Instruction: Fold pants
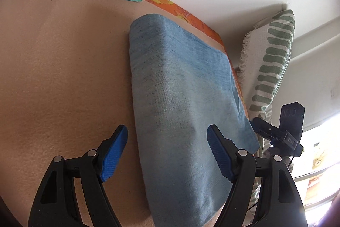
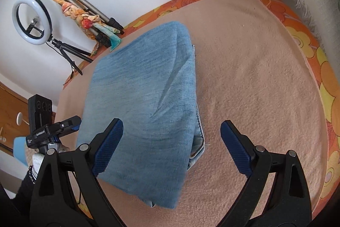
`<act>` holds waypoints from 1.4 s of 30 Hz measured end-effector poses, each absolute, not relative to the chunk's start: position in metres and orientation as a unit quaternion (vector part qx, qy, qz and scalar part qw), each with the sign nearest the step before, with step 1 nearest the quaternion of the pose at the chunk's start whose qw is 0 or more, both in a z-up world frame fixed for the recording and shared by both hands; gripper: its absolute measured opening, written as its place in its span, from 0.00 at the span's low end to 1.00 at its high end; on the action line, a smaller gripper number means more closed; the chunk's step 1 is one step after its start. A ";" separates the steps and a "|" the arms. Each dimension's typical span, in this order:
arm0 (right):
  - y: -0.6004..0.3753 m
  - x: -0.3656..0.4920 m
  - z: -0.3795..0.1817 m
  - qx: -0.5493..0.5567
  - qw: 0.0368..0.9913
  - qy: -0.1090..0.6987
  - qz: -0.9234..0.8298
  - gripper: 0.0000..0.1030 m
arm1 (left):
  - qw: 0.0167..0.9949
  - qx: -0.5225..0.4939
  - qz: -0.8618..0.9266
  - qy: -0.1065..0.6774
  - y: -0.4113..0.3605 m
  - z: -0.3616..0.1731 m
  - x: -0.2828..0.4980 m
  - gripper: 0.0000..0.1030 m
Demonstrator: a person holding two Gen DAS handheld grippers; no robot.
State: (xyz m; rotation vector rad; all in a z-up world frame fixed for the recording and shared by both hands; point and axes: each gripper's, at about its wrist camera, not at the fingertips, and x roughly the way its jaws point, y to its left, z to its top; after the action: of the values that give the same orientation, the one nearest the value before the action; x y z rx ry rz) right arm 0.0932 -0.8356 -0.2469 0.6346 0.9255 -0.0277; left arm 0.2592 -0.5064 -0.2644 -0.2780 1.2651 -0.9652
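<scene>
Blue denim pants (image 1: 180,86), one folded bundle

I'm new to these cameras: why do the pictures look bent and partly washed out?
Left wrist view: fisheye lens curves the blanket; window glare blows out the lower right. Right wrist view: same curving, dark corners, even light, folded jeans sharp.

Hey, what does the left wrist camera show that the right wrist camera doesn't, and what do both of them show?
Only the left wrist view shows the green-striped white pillow standing against the wall. Only the right wrist view shows the ring light on its tripod and a diagonal crease in the fabric. Both show the folded blue pants lying on the peach blanket, and each shows its own open hand-held gripper, left and right, holding nothing.
</scene>
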 end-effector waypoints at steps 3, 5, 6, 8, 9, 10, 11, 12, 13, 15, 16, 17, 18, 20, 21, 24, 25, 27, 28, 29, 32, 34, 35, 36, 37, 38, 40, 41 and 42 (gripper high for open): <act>-0.844 0.101 -0.263 0.327 0.835 0.443 -0.007 0.92 | 0.686 -0.127 -0.430 0.573 -0.510 -0.272 0.262 0.74; -0.847 0.105 -0.270 0.340 0.830 0.442 0.004 0.92 | 0.681 -0.134 -0.432 0.575 -0.514 -0.274 0.265 0.74; -0.848 0.107 -0.273 0.346 0.828 0.442 0.011 0.92 | 0.681 -0.137 -0.435 0.574 -0.513 -0.274 0.267 0.74; -0.849 0.110 -0.278 0.356 0.824 0.440 0.026 0.92 | 0.678 -0.141 -0.436 0.574 -0.517 -0.274 0.270 0.74; -0.850 0.111 -0.279 0.359 0.826 0.433 0.034 0.92 | 0.677 -0.144 -0.436 0.575 -0.518 -0.275 0.271 0.74; -0.850 0.112 -0.279 0.364 0.824 0.431 0.041 0.92 | 0.677 -0.146 -0.436 0.575 -0.520 -0.274 0.273 0.74; -0.851 0.114 -0.280 0.371 0.823 0.428 0.049 0.92 | 0.676 -0.147 -0.437 0.575 -0.522 -0.274 0.274 0.74; -0.851 0.115 -0.282 0.378 0.821 0.425 0.058 0.92 | 0.675 -0.147 -0.438 0.574 -0.523 -0.274 0.274 0.74; -0.851 0.117 -0.282 0.381 0.819 0.423 0.065 0.92 | 0.676 -0.146 -0.439 0.573 -0.525 -0.273 0.275 0.74; -0.848 0.120 -0.282 0.381 0.818 0.423 0.080 0.92 | 0.679 -0.142 -0.441 0.569 -0.529 -0.273 0.275 0.74; -0.846 0.122 -0.282 0.376 0.821 0.423 0.082 0.92 | 0.681 -0.141 -0.441 0.568 -0.530 -0.273 0.275 0.74; -0.843 0.124 -0.281 0.371 0.822 0.424 0.083 0.90 | 0.681 -0.141 -0.442 0.566 -0.531 -0.272 0.275 0.74; -0.841 0.126 -0.281 0.368 0.823 0.425 0.084 0.87 | 0.680 -0.142 -0.445 0.565 -0.531 -0.273 0.275 0.74; -0.837 0.127 -0.281 0.363 0.824 0.426 0.085 0.83 | 0.678 -0.149 -0.447 0.564 -0.531 -0.274 0.277 0.74; -0.834 0.129 -0.281 0.358 0.824 0.430 0.085 0.77 | 0.678 -0.152 -0.447 0.563 -0.531 -0.275 0.278 0.74; -0.825 0.135 -0.281 0.338 0.827 0.444 0.072 0.56 | 0.680 -0.154 -0.446 0.561 -0.535 -0.274 0.278 0.74; -0.822 0.136 -0.281 0.331 0.828 0.447 0.068 0.51 | 0.683 -0.151 -0.446 0.559 -0.537 -0.274 0.278 0.74; -0.819 0.137 -0.280 0.324 0.830 0.451 0.057 0.46 | 0.690 -0.140 -0.443 0.555 -0.542 -0.272 0.275 0.67; -0.819 0.136 -0.279 0.323 0.831 0.451 0.052 0.43 | 0.695 -0.133 -0.440 0.553 -0.543 -0.272 0.274 0.62; -0.818 0.136 -0.278 0.320 0.832 0.450 0.047 0.41 | 0.698 -0.131 -0.437 0.552 -0.544 -0.272 0.273 0.58; -0.814 0.133 -0.270 0.305 0.841 0.446 0.035 0.33 | 0.702 -0.145 -0.430 0.548 -0.542 -0.272 0.273 0.43; -0.809 0.133 -0.264 0.291 0.846 0.445 0.027 0.29 | 0.702 -0.155 -0.430 0.546 -0.539 -0.272 0.273 0.37; -0.807 0.132 -0.261 0.284 0.849 0.445 0.025 0.28 | 0.704 -0.157 -0.430 0.543 -0.538 -0.271 0.272 0.34; -0.805 0.132 -0.258 0.277 0.852 0.444 0.021 0.27 | 0.706 -0.156 -0.432 0.539 -0.538 -0.270 0.271 0.30; -0.802 0.131 -0.255 0.268 0.854 0.445 0.018 0.26 | 0.709 -0.151 -0.435 0.534 -0.538 -0.267 0.269 0.28; -0.799 0.130 -0.251 0.258 0.858 0.443 0.015 0.25 | 0.713 -0.144 -0.439 0.528 -0.539 -0.263 0.267 0.26; -0.795 0.128 -0.244 0.246 0.865 0.438 0.014 0.23 | 0.717 -0.133 -0.446 0.519 -0.540 -0.257 0.263 0.23; -0.794 0.126 -0.240 0.245 0.867 0.434 0.013 0.22 | 0.716 -0.133 -0.450 0.517 -0.540 -0.255 0.263 0.22; -0.793 0.124 -0.236 0.244 0.869 0.430 0.014 0.22 | 0.715 -0.135 -0.452 0.516 -0.540 -0.253 0.263 0.22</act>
State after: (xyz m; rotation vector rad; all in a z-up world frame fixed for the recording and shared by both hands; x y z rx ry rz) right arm 0.1237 -0.7931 -0.2359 0.5109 0.8985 0.0295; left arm 0.2629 -0.5397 -0.2531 -0.2982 1.1418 -1.0010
